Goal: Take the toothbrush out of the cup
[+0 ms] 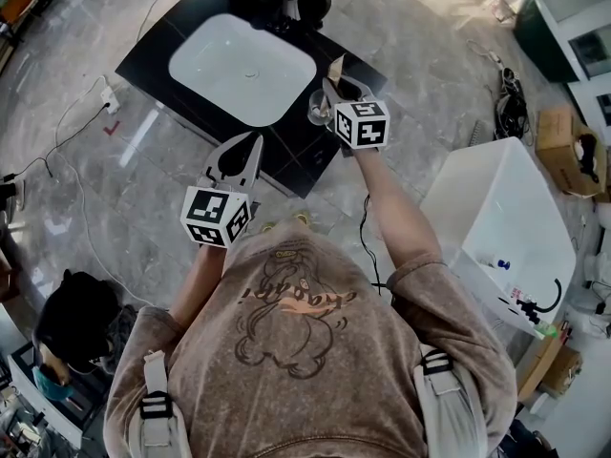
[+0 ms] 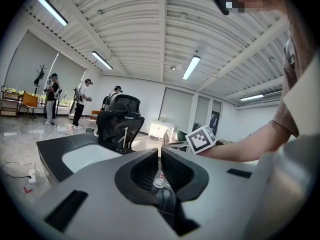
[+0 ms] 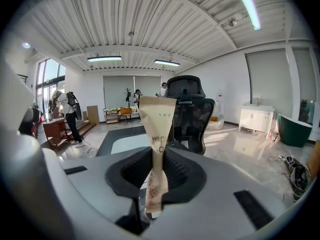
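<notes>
Underfoot lies a glossy grey stone floor (image 1: 86,179). On it stands one black counter (image 1: 307,153) with one white sink basin (image 1: 239,65), and one black office chair (image 3: 187,109) sits behind. The right gripper (image 3: 153,152) has its jaws pinched narrowly on the single paper-wrapped toothbrush (image 3: 158,119), which stands upright between them. The one clear glass cup (image 1: 318,113) sits on the counter just beside that gripper. The left gripper (image 2: 160,151) hangs over the counter's near edge, jaws together and holding nothing.
</notes>
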A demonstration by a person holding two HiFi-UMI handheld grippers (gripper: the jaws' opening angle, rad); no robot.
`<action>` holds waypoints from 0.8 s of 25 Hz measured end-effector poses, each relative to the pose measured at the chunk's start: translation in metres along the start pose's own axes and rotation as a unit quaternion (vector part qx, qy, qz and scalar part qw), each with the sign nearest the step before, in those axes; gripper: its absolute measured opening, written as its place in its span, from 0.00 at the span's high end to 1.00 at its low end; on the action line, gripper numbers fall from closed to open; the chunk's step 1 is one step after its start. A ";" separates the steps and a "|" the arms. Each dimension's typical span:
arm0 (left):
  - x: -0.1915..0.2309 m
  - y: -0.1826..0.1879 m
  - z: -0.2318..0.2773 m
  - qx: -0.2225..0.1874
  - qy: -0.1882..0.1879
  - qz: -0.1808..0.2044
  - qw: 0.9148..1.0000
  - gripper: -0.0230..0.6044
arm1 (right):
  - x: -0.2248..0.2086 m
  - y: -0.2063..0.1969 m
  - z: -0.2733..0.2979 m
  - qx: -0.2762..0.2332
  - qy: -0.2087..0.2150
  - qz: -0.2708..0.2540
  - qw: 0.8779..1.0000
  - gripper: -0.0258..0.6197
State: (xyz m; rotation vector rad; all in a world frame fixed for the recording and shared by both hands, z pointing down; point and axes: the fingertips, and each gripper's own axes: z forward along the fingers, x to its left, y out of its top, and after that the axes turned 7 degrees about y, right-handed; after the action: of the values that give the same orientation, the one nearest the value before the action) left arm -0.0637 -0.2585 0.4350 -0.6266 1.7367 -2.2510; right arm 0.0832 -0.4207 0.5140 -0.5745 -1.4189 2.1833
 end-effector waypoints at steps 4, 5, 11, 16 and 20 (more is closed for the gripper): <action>-0.002 0.000 0.001 0.001 -0.004 -0.008 1.000 0.92 | 0.001 0.031 -0.016 -0.022 0.000 0.001 1.000 0.84; -0.002 0.001 0.001 0.001 -0.005 -0.009 1.000 0.92 | 0.002 0.041 -0.021 -0.029 0.001 0.001 1.000 0.84; -0.003 0.001 0.003 0.000 -0.010 -0.018 1.000 0.94 | 0.004 0.098 -0.049 -0.063 0.006 0.006 0.998 0.84; -0.003 0.001 0.004 0.000 -0.012 -0.020 1.000 0.94 | 0.007 0.111 -0.063 -0.068 0.005 0.002 0.998 0.84; -0.003 0.000 0.004 0.002 -0.013 -0.022 1.000 0.94 | 0.015 0.103 -0.078 -0.068 0.005 0.005 0.998 0.84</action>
State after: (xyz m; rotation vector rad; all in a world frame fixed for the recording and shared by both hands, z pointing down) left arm -0.0590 -0.2610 0.4352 -0.6978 1.7218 -2.2645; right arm 0.0998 -0.3920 0.3880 -0.6401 -1.5724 2.0997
